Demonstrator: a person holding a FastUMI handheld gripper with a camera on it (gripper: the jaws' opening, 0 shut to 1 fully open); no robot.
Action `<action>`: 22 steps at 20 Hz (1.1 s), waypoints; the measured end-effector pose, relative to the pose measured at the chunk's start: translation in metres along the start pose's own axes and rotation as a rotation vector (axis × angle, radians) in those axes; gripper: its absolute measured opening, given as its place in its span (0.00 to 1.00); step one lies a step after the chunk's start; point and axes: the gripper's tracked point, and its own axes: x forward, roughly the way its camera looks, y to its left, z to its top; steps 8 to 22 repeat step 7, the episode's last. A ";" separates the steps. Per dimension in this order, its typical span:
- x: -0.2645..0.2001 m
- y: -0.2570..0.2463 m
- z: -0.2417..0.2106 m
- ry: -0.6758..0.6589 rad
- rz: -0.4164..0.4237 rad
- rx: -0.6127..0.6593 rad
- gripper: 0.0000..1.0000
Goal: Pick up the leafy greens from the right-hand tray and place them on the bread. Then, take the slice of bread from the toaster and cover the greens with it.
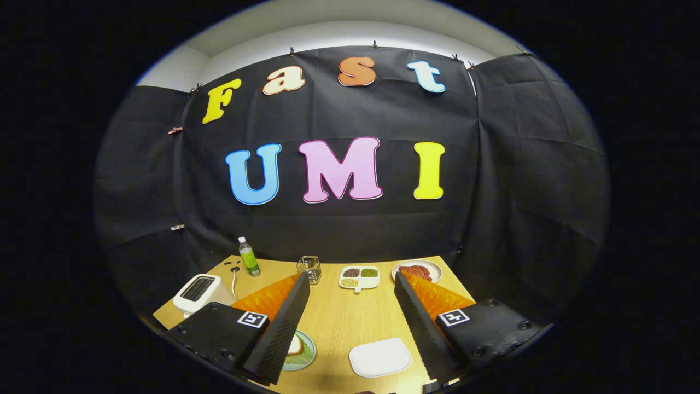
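Two fingers of my tool point(350, 328) stand wide apart above the light wooden tabletop point(333, 317), with nothing between them but bare wood and dishes. Just inside the left finger I see a round pale green plate point(306, 353), partly hidden by that finger, carrying a slice of bread point(295, 346) with leafy greens point(301, 358) showing under its edge. Between the two fingers, nearer the right one, lies a white rounded rectangular tray point(380, 357), its top bare. Beyond the left finger, on the far left of the tabletop, stands a white two-slot toaster point(199, 293) with its white cord point(234, 282) trailing behind it; I cannot tell whether a slice sits in the slots. Behind the toaster stands a clear plastic bottle with a green label point(249, 256). Ahead of the fingers, near the wall, I see a small wire metal basket point(309, 268), a white divided dish holding dark, green and pale grains point(359, 277), and, just beyond the right finger's tip, a round white plate with red slices of meat point(418, 270)
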 end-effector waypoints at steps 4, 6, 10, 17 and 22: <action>0.003 0.000 0.009 -0.012 0.003 0.015 0.99; 0.005 0.004 0.011 -0.016 0.013 0.014 0.99; 0.005 0.005 0.012 -0.019 0.019 0.013 0.99; 0.005 0.005 0.012 -0.019 0.019 0.013 0.99; 0.005 0.005 0.012 -0.019 0.019 0.013 0.99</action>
